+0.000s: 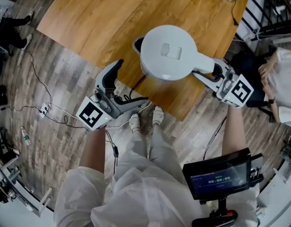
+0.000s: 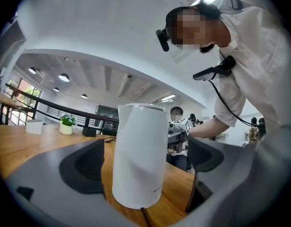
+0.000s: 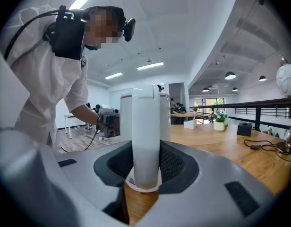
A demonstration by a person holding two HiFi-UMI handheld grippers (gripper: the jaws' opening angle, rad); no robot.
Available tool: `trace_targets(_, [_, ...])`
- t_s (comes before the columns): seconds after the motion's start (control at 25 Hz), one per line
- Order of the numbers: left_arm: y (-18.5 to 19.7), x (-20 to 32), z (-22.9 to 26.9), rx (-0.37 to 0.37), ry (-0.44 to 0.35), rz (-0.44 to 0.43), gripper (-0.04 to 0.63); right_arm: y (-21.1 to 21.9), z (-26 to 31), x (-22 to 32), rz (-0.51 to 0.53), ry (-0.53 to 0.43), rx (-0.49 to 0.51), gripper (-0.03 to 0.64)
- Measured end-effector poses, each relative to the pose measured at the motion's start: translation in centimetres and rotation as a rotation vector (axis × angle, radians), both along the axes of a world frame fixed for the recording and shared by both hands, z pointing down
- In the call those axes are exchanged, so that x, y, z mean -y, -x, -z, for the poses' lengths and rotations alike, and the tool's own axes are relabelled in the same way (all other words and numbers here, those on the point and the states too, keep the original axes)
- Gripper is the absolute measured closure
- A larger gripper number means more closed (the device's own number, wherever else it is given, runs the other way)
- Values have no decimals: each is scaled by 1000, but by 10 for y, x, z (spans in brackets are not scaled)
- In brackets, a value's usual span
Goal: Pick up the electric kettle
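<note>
Overhead, the smooth white plastic electric kettle [image 1: 166,51] stands near the wooden worktop's [image 1: 98,18] edge. Left gripper view: left tongs [image 2: 146,157] apart, kettle untouched. Right gripper view: right tongs [image 3: 145,169] clamped on its rigid handle [image 3: 145,136], the sensible hold; body likely slippery.

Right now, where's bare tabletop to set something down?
Free: the wooden table beyond and left of the electric kettle, to its far edge. Crowded: the near corner, with the kettle, the open left gripper beside it and the right gripper clamped on its handle; cables at the far right.
</note>
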State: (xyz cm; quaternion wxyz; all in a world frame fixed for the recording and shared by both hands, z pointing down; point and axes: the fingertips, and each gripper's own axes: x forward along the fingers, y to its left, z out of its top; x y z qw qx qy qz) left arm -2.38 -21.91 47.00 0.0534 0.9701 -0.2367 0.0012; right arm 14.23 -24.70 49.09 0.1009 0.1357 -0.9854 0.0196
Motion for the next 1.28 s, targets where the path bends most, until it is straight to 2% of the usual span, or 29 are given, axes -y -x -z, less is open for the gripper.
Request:
trace_targets(0.12, [-20,18,-24,93,-15,-130,19,-2,-1,2,6,-6,11,482])
trace_targets(0.2, [-35,29,-38,121,-26,-207,14,1,5,6,-7,-5,46,482])
trace_targets(0.36, [-58,48,-58,122,-65,-283,12,1,7,9,-9,-5,79,482])
trace_targets(0.6, [-71,57,-79,118,-89,-385,12,2,-4,16,-2,-13,89,483])
trace_targets(0.84, [-75,54,-70,113,-104,-407,12,16,-7,10,32,-40,42,515])
trace_targets(1.28, [-73,53,-69,107,-117,-393,14,18,-6,9,58,-31,59,525])
